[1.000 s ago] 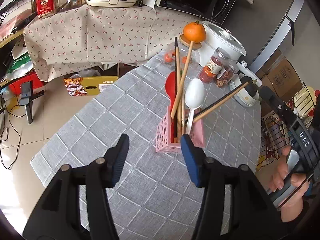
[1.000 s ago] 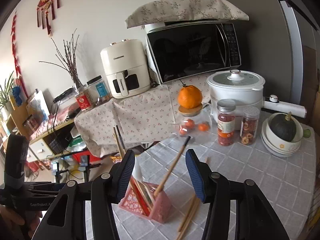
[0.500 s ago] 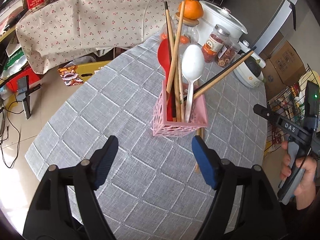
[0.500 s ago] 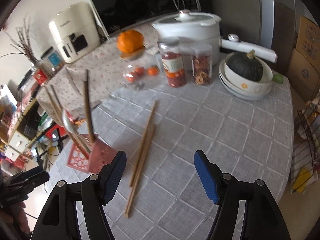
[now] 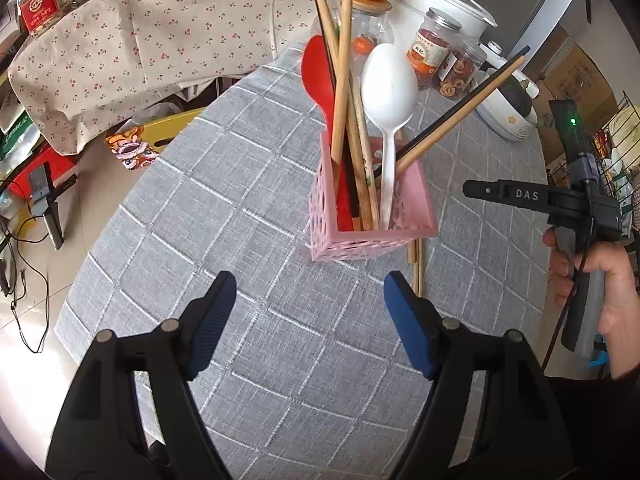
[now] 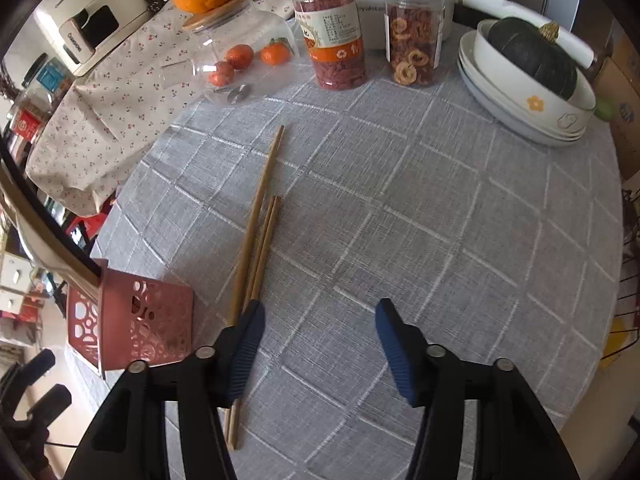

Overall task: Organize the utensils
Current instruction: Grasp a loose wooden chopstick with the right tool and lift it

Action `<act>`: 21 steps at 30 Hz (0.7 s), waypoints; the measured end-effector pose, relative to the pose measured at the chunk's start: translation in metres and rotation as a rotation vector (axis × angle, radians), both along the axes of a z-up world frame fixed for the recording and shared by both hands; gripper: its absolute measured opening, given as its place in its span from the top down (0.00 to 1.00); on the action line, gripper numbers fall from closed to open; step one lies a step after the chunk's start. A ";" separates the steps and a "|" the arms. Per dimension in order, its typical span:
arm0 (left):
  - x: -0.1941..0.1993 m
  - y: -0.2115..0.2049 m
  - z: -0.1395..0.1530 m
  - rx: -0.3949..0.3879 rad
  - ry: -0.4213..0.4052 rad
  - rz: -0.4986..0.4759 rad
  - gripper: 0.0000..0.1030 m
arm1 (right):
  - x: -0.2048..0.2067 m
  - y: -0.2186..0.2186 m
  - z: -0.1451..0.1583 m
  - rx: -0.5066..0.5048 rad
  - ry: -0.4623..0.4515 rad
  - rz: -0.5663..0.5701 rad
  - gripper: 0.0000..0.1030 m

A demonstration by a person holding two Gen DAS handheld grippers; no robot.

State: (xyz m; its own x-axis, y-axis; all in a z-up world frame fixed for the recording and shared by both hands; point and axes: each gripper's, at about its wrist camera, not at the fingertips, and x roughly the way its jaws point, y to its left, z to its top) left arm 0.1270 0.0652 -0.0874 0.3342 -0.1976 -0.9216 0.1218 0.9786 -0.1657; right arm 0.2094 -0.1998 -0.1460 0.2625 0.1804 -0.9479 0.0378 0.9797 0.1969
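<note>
Left wrist view: left gripper point(image 5: 308, 320) jaws apart, empty; pink holder point(image 5: 372, 216) just beyond, utensils upright, handles leaning far-right.
Right wrist view: right gripper point(image 6: 318, 340) jaws apart, empty; loose chopsticks point(image 6: 256, 248) flat on tablecloth point(image 6: 440, 240), long axis near-left to far-right.

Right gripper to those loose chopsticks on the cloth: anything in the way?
Nothing visible. The right gripper is open over bare tablecloth, and the loose chopsticks lie flat partly beneath its left finger. The pink holder stands off to the left, apart from them.
</note>
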 end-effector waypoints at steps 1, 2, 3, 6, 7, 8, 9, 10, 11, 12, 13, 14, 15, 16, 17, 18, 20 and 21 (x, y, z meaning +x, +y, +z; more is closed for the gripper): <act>0.001 0.002 0.001 -0.006 -0.002 0.004 0.26 | 0.003 -0.001 -0.004 0.029 0.012 -0.007 0.59; 0.001 0.003 0.002 -0.015 -0.002 0.009 0.26 | 0.007 -0.001 -0.006 0.055 0.022 -0.013 0.63; 0.001 0.004 0.002 -0.025 -0.001 0.013 0.26 | 0.010 0.000 -0.010 0.082 0.028 -0.018 0.65; 0.001 0.006 0.003 -0.043 -0.003 0.021 0.26 | 0.018 0.011 -0.019 0.097 0.062 -0.017 0.74; 0.001 0.007 0.003 -0.044 -0.004 0.023 0.26 | 0.020 0.015 -0.025 0.101 0.076 -0.014 0.77; 0.001 0.007 0.003 -0.045 -0.004 0.025 0.26 | 0.023 0.018 -0.029 0.107 0.086 -0.015 0.79; 0.002 0.008 0.003 -0.047 -0.002 0.027 0.26 | 0.026 0.021 -0.034 0.118 0.096 -0.021 0.80; 0.001 0.008 0.002 -0.050 -0.001 0.029 0.26 | 0.028 0.024 -0.038 0.124 0.103 -0.027 0.81; 0.002 0.009 0.002 -0.053 0.000 0.031 0.26 | 0.031 0.025 -0.041 0.126 0.105 -0.033 0.81; 0.001 0.009 0.002 -0.055 0.001 0.031 0.26 | 0.033 0.028 -0.043 0.122 0.104 -0.038 0.81; 0.001 0.010 0.002 -0.057 0.001 0.031 0.26 | 0.035 0.030 -0.045 0.117 0.103 -0.040 0.82; 0.001 0.009 0.003 -0.059 0.001 0.030 0.26 | 0.037 0.032 -0.046 0.115 0.102 -0.040 0.82; 0.001 0.009 0.003 -0.060 0.002 0.026 0.26 | 0.038 0.034 -0.047 0.115 0.095 -0.038 0.82; 0.001 0.009 0.003 -0.060 0.001 0.021 0.26 | 0.040 0.037 -0.046 0.105 0.089 -0.032 0.82; 0.000 0.009 0.003 -0.059 0.000 0.017 0.26 | 0.041 0.039 -0.047 0.094 0.084 -0.026 0.83; 0.000 0.008 0.003 -0.059 0.001 0.013 0.26 | 0.040 0.042 -0.046 0.070 0.078 -0.012 0.83; -0.001 0.007 0.003 -0.061 0.003 0.004 0.26 | 0.039 0.048 -0.046 0.029 0.069 0.018 0.84; -0.002 0.006 0.004 -0.061 0.003 0.001 0.26 | 0.040 0.053 -0.046 0.012 0.074 0.036 0.84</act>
